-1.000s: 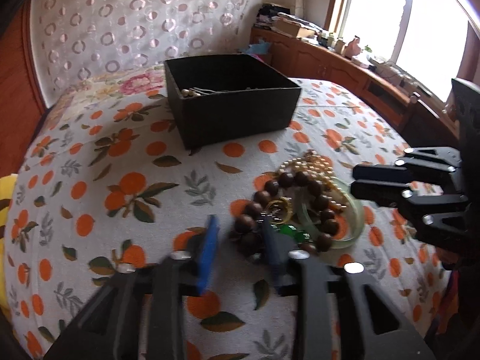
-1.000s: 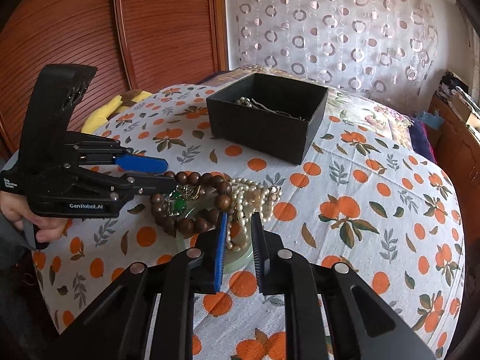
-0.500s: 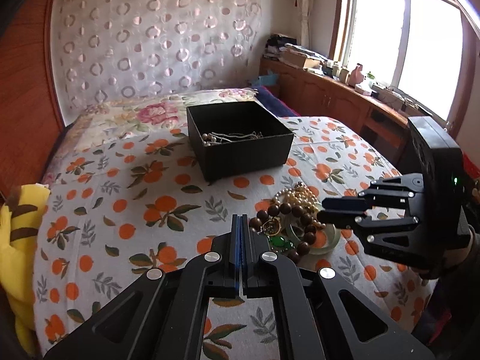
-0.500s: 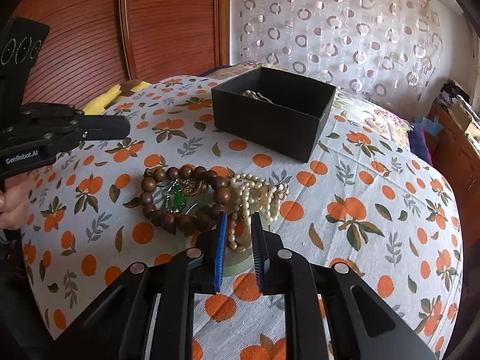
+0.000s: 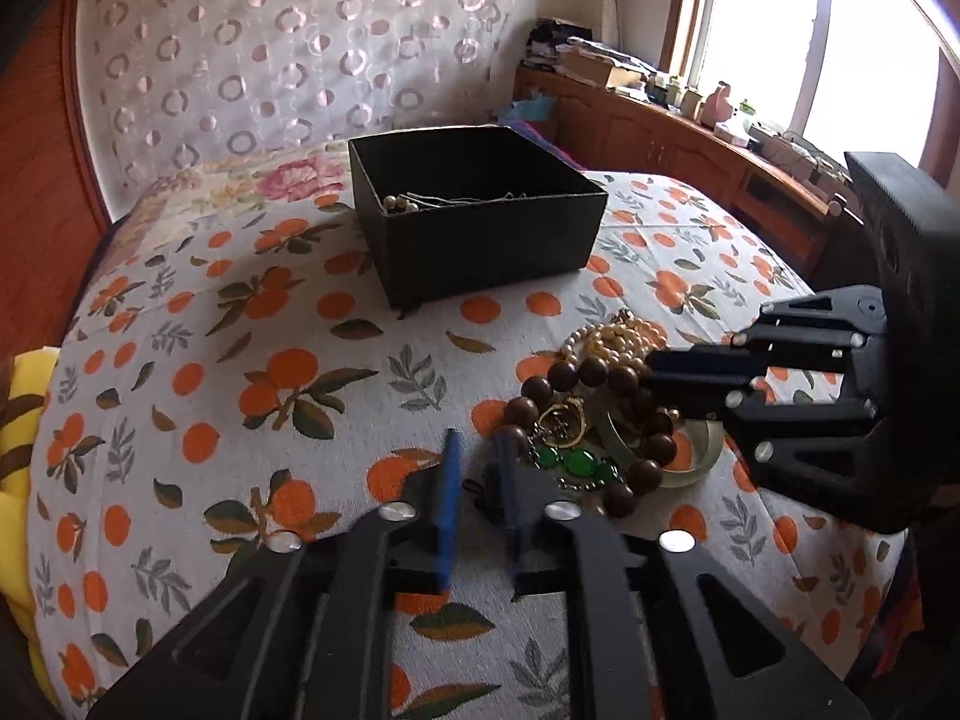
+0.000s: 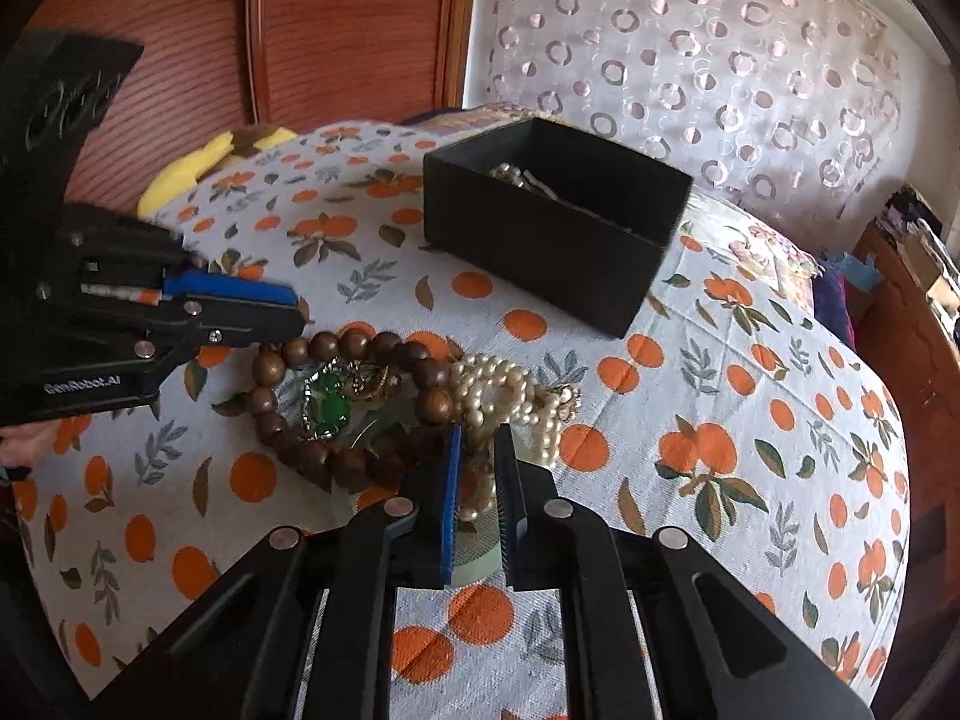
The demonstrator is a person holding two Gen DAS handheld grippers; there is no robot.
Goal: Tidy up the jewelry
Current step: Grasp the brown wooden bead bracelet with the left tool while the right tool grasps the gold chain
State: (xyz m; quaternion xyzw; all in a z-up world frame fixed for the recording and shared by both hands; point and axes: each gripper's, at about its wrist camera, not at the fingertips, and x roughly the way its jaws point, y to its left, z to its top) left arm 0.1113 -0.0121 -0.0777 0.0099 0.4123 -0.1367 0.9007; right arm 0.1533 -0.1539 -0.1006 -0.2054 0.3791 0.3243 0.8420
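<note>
**A:** Now, where is the jewelry?

**B:** Most lies in one tangled heap on a bed with an orange-print cover: brown wooden beads, a pearl strand, a green pendant, a gold piece and a pale bangle underneath. A black box sits well behind the heap, already holding a few pearls and a chain.

**A:** And the tools?

**B:** The left tool is at the near edge of the heap, jaws opening, a narrow gap with nothing visibly between them. The right tool is closing over the pearls, which show in its gap; I cannot tell whether the pads press yet.

**A:** What could go wrong?

**B:** Probably snagging. The pearls overlap the beads and bangle, so lifting them may drag the whole heap. A thin grip on round pearls could slip, dropping the strand short of the box. The tools are close enough to bump.
</note>
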